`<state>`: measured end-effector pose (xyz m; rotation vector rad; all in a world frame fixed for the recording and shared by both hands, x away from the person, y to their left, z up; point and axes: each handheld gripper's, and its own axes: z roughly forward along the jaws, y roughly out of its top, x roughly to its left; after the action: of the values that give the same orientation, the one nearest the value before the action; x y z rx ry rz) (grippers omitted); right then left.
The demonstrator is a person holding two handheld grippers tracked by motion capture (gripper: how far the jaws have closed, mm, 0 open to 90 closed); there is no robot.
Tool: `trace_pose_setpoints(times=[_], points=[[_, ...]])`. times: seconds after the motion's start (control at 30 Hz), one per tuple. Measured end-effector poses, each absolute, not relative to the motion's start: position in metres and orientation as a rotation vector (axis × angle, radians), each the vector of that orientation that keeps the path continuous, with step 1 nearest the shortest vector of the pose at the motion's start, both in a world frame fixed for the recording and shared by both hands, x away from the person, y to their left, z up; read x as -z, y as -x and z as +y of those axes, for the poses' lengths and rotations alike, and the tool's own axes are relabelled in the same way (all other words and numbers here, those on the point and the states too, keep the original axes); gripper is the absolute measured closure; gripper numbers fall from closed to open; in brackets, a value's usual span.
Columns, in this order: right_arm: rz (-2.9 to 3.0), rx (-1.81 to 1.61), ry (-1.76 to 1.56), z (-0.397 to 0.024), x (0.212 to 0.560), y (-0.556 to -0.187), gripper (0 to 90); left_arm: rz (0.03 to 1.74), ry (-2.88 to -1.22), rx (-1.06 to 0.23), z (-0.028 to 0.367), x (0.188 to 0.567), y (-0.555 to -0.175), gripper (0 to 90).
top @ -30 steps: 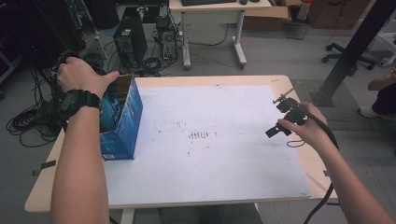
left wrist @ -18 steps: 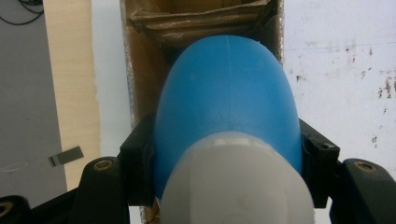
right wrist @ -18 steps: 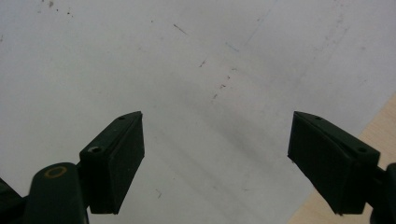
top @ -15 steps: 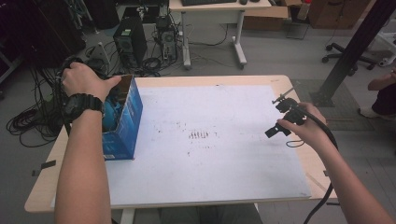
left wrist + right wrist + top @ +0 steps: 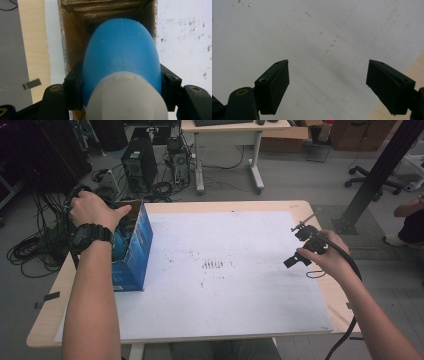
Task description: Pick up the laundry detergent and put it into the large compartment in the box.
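A blue cardboard box (image 5: 135,251) lies open at the table's left side. In the left gripper view its brown inside (image 5: 75,47) surrounds a rounded blue object with a white end (image 5: 121,60). My left gripper (image 5: 121,86) is shut on this object, one black pad on each side of it. In the high view my left hand (image 5: 92,210) covers that gripper at the box's open end. My right gripper (image 5: 296,246) hovers over the table's right side. In its own view the right gripper (image 5: 327,75) stands open above the white sheet (image 5: 312,30) with nothing between its jaws.
A stained white sheet (image 5: 225,270) covers most of the wooden table (image 5: 225,206). Beyond the table stand a desk, computer towers (image 5: 135,162) and loose cables on the floor. A black post (image 5: 375,175) rises at the right, and a person's arm (image 5: 407,210) shows at the right edge.
My left hand has shifted slightly over the box's open end, still gripping the blue object. The right hand has kept still.
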<state>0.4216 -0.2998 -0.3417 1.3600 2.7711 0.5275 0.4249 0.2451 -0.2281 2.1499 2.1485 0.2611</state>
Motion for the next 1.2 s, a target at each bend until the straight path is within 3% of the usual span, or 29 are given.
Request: trace_pose_setpoints(times=[1.2], points=[[2.773, -0.503, -1.37, -0.299, 0.344, -0.42, 18.7, 2.165, -2.153, -0.216, 0.256, 0.257, -0.425, 37.5]])
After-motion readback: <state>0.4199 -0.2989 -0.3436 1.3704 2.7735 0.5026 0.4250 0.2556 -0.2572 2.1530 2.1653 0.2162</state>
